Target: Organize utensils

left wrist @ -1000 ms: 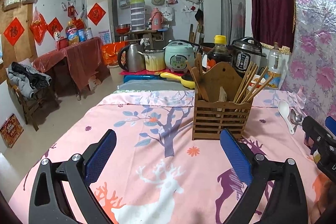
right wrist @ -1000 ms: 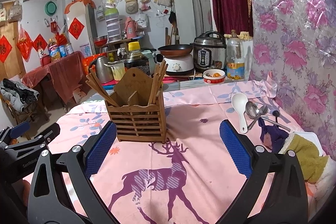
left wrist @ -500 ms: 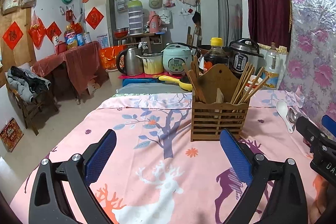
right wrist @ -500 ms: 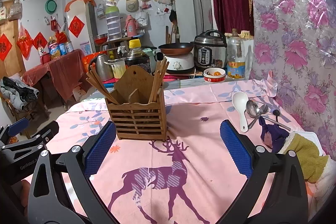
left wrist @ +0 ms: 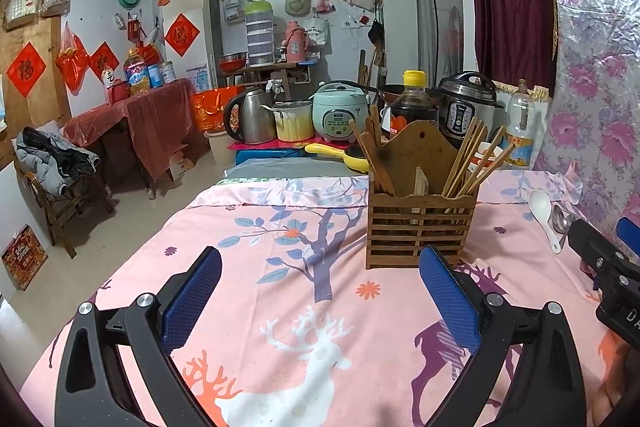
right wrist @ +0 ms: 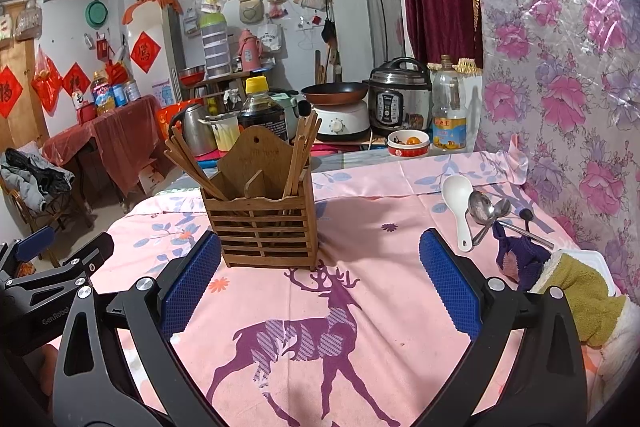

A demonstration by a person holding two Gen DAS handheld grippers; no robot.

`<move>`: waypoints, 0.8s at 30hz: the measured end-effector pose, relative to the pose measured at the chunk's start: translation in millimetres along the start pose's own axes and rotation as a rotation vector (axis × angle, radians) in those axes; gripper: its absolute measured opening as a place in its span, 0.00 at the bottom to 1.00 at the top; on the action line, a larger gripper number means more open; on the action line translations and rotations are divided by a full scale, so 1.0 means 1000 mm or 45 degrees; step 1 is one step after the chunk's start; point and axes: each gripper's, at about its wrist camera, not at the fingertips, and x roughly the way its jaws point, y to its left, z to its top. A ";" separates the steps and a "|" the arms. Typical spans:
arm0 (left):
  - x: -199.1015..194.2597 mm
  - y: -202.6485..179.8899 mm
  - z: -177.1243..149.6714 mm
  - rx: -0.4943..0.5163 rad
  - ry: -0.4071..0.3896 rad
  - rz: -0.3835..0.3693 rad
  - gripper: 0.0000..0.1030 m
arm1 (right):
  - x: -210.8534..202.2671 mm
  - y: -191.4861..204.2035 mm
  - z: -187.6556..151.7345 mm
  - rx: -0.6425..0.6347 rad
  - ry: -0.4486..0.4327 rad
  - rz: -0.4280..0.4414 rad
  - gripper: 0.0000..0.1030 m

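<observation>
Left tool (left wrist: 320, 297) hovers low over the tabletop (left wrist: 280, 307), blue pads spread wide apart, nothing between them. Right tool (right wrist: 320, 283) same: pads wide apart, empty, low over the pink deer-print cloth.

Wooden utensil holder (right wrist: 266, 223) stands upright mid-tabletop, ahead of both tools; in the left wrist view it sits just past the left tool's right-hand pad (left wrist: 448, 293). Holder has a tall back board and a divider. Chopsticks (right wrist: 298, 155) lean in the right compartment, a second bunch of chopsticks (right wrist: 192, 163) fans out of the left compartment. Holder not touched by either tool.

Loose utensils lie on the cloth to the right of the holder, well apart from it, near the floral wall: white ceramic spoon (right wrist: 458, 205), bowl up, handle toward camera; metal spoon (right wrist: 482, 213) just beside it on the right, touching or overlapping a second, smaller metal spoon (right wrist: 500, 207); a dark small ladle or spoon (right wrist: 526, 215) further right, detail too small to tell. Purple cloth (right wrist: 520, 259) and a mustard towel (right wrist: 580, 291) sit at the right edge, purple cloth covering the metal handles' ends.

Behind the tabletop: soy sauce bottle (right wrist: 262, 109), pressure cooker (right wrist: 400, 97), oil bottle (right wrist: 448, 115), small red-and-white bowl (right wrist: 408, 143).
</observation>
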 end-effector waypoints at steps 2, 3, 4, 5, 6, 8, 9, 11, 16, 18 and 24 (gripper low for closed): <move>0.000 0.000 0.000 0.002 -0.001 0.003 0.94 | 0.000 0.000 0.000 0.000 0.000 0.000 0.93; 0.000 0.001 -0.001 0.004 0.000 0.004 0.94 | 0.000 0.000 0.000 -0.001 0.000 0.000 0.93; 0.000 0.001 -0.001 0.003 0.000 0.003 0.94 | 0.000 0.000 0.000 -0.001 -0.001 -0.001 0.93; 0.000 0.000 0.000 0.002 -0.001 0.002 0.94 | 0.000 0.000 0.000 -0.001 0.000 -0.001 0.93; 0.000 0.000 0.000 0.001 -0.002 0.003 0.94 | 0.000 0.000 0.000 -0.001 -0.001 -0.001 0.93; 0.000 0.001 0.000 0.003 -0.002 0.002 0.94 | 0.000 0.000 0.000 0.000 -0.001 0.000 0.93; 0.000 0.000 0.000 0.003 -0.001 0.002 0.94 | 0.000 0.000 0.000 0.000 0.000 0.000 0.93; 0.001 0.000 0.000 0.004 -0.002 0.005 0.94 | 0.000 0.000 0.000 0.001 -0.001 0.000 0.93; 0.001 0.001 0.000 0.004 -0.001 0.004 0.94 | 0.000 0.000 0.000 -0.001 0.000 -0.001 0.93; 0.001 0.001 0.000 0.003 -0.001 0.005 0.94 | 0.000 0.000 0.000 0.000 -0.001 -0.001 0.93; 0.001 0.000 0.000 0.006 -0.001 0.005 0.94 | 0.000 0.000 0.000 0.000 0.000 -0.001 0.93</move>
